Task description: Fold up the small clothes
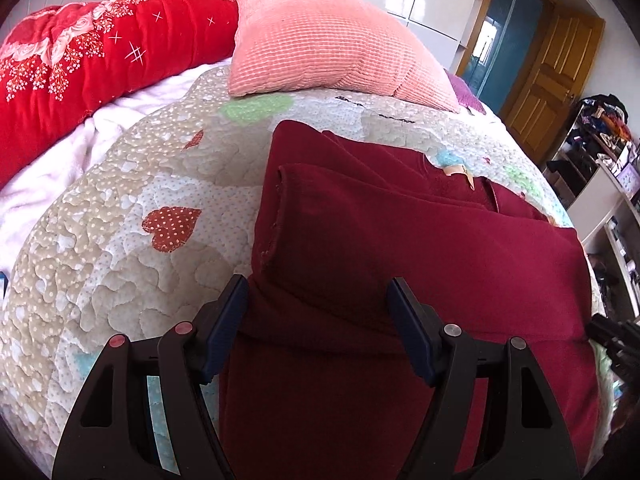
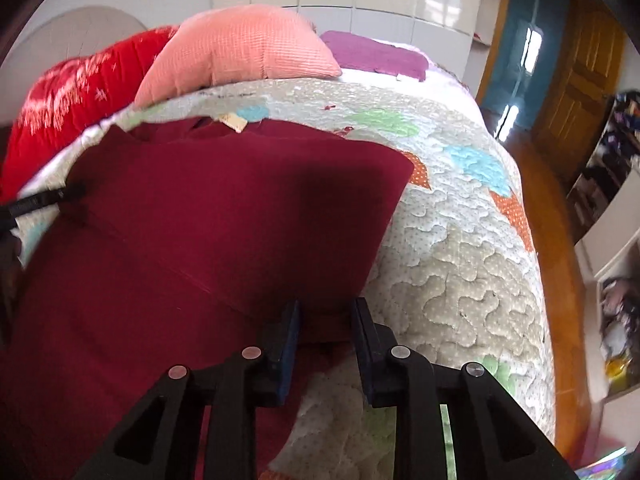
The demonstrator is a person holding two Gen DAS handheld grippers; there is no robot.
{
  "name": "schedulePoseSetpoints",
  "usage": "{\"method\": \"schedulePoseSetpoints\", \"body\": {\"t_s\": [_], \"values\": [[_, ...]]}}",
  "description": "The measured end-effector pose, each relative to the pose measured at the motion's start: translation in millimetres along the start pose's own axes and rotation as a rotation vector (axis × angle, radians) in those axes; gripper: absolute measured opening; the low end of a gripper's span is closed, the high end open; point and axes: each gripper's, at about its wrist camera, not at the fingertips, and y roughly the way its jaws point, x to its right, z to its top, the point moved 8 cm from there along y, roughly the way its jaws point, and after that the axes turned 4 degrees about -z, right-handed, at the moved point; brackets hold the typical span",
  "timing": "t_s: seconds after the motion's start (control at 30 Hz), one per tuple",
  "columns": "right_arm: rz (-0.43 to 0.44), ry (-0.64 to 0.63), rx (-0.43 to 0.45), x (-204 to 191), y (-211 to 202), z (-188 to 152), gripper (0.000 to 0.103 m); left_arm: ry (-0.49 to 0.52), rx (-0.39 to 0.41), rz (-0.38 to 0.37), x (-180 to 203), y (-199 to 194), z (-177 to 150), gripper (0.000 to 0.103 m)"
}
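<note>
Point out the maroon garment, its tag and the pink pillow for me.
Garment (image 1: pixel 420 248), left wrist view, on the folded top layer.
Tag (image 2: pixel 234 122), right wrist view, on the cream label at the far edge.
Pillow (image 1: pixel 320 40), left wrist view, on its ribbed face.
</note>
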Motion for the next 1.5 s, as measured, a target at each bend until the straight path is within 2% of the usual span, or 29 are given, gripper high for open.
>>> {"method": "schedulePoseSetpoints", "body": {"t_s": [0.1,0.2,0.27,0.43,0.5,0.57,0.67,0.73,0.87,0.97,1.07,1.13,1.2,1.37,1.5], "values": [[0.096,0.080,0.085,-3.0,-19.9,22.3,0.026,0.008,-0.003,0.015,0.6,1.6,-0.5,0.072],[0.073,0.043,0.102,-15.8,-9.3,43.7,0.031,0.018,0.000,0.025,1.9,2.2,-0.5,0.072],[0.056,0.042,0.092,-20.3,8.1,53.0,0.031,0.015,-0.002,0.022,1.6,2.4,-0.3,0.072],[-0.002,0.100,-0.008,-8.2,73.9,57.1,0.031,0.015,-0.012,0.021,1.1,6.0,0.0,0.072],[-0.006,0.099,0.014,-5.9,76.1,63.4,0.031,0.019,-0.015,0.027,1.5,7.1,0.3,0.072],[0.002,0.112,-0.001,-7.1,64.6,62.3,0.031,0.017,-0.016,0.025,1.4,7.2,0.1,0.072],[0.069,0.098,0.014,-15.7,33.4,49.3,0.032,0.011,-0.017,0.018,1.0,8.3,0.2,0.072],[0.063,0.067,0.007,-20.2,19.7,31.2,0.037,0.012,-0.017,0.020,1.2,8.5,0.1,0.072],[0.039,0.050,-0.022,-15.5,26.3,-3.5,0.037,0.023,-0.023,0.033,1.1,9.8,-0.5,0.073],[0.054,0.078,-0.006,-12.6,14.5,-4.9,0.037,0.024,-0.023,0.032,1.3,6.2,-1.1,0.073],[0.105,0.135,0.036,-13.9,-14.6,-4.2,0.040,0.012,-0.026,0.036,-1.3,-10.5,-5.4,0.073],[0.117,0.143,0.056,-16.2,-32.6,-10.0,0.046,-0.009,-0.045,0.042,-5.0,-21.4,-12.3,0.073],[0.130,0.141,0.062,-20.8,-47.5,-20.4,0.046,-0.022,-0.052,0.040,-8.2,-36.5,-21.2,0.073],[0.206,0.136,0.017,-20.6,-80.9,-63.3,0.047,0.027,-0.017,0.044,-9.9,-90.7,-50.1,0.073],[0.240,0.121,-0.038,-14.2,-100.5,-105.2,0.049,0.020,-0.034,0.011,-13.0,-126.3,-84.2,0.073]]}}
